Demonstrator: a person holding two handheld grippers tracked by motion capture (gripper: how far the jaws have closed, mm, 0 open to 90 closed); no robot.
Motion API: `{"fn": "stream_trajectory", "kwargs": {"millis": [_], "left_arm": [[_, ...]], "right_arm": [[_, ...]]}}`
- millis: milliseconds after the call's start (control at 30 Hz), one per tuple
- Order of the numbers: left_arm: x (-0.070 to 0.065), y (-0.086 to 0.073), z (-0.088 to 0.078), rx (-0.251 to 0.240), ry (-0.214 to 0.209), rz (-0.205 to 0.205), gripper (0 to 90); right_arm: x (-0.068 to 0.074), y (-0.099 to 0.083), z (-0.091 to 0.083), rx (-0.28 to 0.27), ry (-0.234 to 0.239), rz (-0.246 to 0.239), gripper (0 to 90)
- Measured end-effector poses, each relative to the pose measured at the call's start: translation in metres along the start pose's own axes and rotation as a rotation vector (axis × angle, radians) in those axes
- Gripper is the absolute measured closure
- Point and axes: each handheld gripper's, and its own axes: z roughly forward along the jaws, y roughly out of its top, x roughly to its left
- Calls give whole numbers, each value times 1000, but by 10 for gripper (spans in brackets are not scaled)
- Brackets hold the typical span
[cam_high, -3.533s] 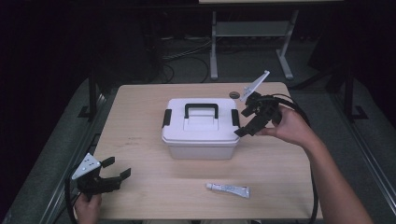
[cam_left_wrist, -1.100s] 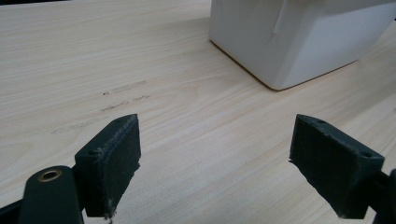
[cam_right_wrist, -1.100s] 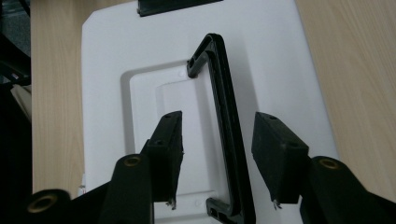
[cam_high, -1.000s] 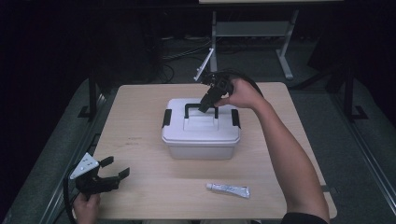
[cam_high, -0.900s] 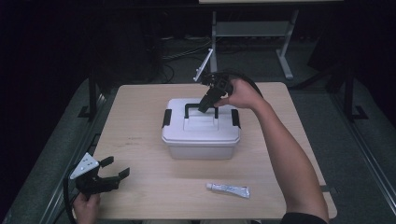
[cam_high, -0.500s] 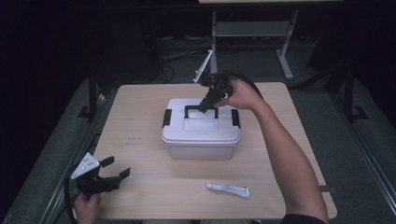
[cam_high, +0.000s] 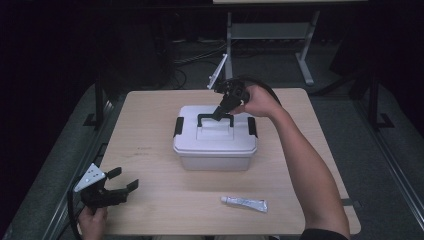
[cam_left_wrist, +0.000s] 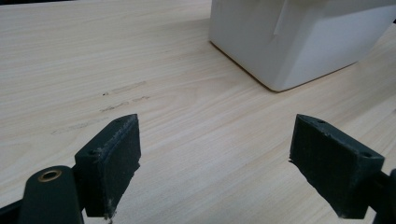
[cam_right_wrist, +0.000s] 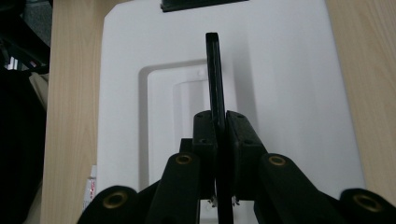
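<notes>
1. On the bench (cam_high: 150, 150) there is one white storage box (cam_high: 215, 147) near the middle, with one black carry handle (cam_high: 215, 119) on its lid and two black side latches (cam_high: 178, 127).
2. One small white tube (cam_high: 244, 203) lies flat on the bench in front of the box, apart from it, toward the person's side.
3. There are two claws. The right claw (cam_high: 219, 112) reaches over the lid from the far side; its jaws have just been closing and now pinch the handle, which the right gripper view shows standing upright between the pads (cam_right_wrist: 205, 135).
4. The left claw (cam_high: 125, 186) rests low at the near left corner of the bench, well apart from the box, its jaws spread wide with bare wood between them.
5. The bench is one pale wood-grain top with a few faint dark scuffs (cam_left_wrist: 123, 88) left of the box.
6. The room is dark; grey floor surrounds the bench, and one pale metal frame (cam_high: 270, 32) with loose cables stands behind.
</notes>
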Motion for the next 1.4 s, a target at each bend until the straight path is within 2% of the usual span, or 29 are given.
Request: {"fn": "stream_trajectory", "kwargs": {"millis": [367, 800, 967, 1400], "left_arm": [[1, 0, -1, -8, 4, -1, 157], [1, 0, -1, -6, 5, 2, 157], [2, 0, -1, -7, 6, -4, 157], [1, 0, 0, -13, 4, -10, 157]], "right_arm": [[1, 1, -2, -9, -1, -16, 829], [4, 4, -9, -21, -29, -20, 832], [4, 6, -13, -36, -22, -20, 839], [13, 1, -29, -50, -48, -22, 839]]}}
